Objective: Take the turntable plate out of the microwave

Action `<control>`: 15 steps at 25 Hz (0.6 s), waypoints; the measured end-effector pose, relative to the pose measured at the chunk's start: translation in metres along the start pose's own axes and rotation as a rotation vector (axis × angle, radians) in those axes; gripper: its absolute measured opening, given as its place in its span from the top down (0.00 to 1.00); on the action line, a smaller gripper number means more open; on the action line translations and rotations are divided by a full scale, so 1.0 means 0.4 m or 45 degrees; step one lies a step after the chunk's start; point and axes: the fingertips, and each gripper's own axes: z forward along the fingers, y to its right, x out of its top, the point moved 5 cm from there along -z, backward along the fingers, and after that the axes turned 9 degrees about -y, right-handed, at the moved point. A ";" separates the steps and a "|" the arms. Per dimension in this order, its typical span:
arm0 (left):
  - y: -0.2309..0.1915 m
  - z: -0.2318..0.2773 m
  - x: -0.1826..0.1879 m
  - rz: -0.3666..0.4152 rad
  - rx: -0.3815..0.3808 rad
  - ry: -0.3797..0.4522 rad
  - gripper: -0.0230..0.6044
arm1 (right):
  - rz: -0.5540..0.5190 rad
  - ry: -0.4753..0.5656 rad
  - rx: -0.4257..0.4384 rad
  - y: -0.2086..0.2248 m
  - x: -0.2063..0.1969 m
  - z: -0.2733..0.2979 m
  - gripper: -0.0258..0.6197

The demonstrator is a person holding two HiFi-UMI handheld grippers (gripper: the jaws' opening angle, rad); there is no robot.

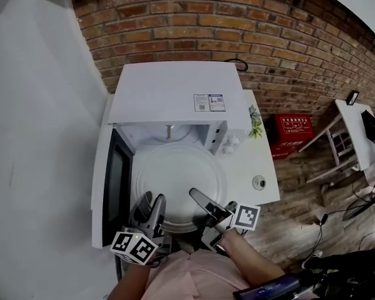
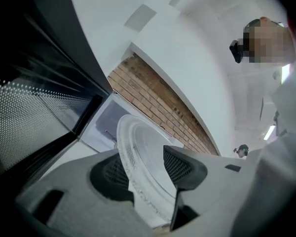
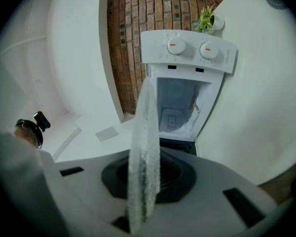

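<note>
Withdrawal step: the glass turntable plate (image 1: pixel 178 180), lower centre, hangs just outside the open microwave (image 1: pixel 169 92). The right gripper (image 1: pixel 197 197) pinches its rim. The left gripper (image 1: pixel 155 204) straddles the rim with its jaws still spread. Next move, as judged: clamp left, then draw the plate out level.

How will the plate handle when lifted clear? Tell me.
The plate looks like glass, so it is probably stiff, heavy for its thickness, and breakable if dropped. It is wide and gripped only at its near rim, so it may tilt or slip in the right gripper.
</note>
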 end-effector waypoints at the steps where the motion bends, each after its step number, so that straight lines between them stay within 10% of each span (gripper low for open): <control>1: 0.001 0.000 0.001 -0.004 -0.004 -0.002 0.65 | -0.005 0.002 -0.004 -0.002 -0.001 -0.001 0.91; 15: -0.011 0.008 0.002 0.026 -0.021 -0.003 0.65 | -0.010 0.019 -0.009 0.001 0.004 0.002 0.91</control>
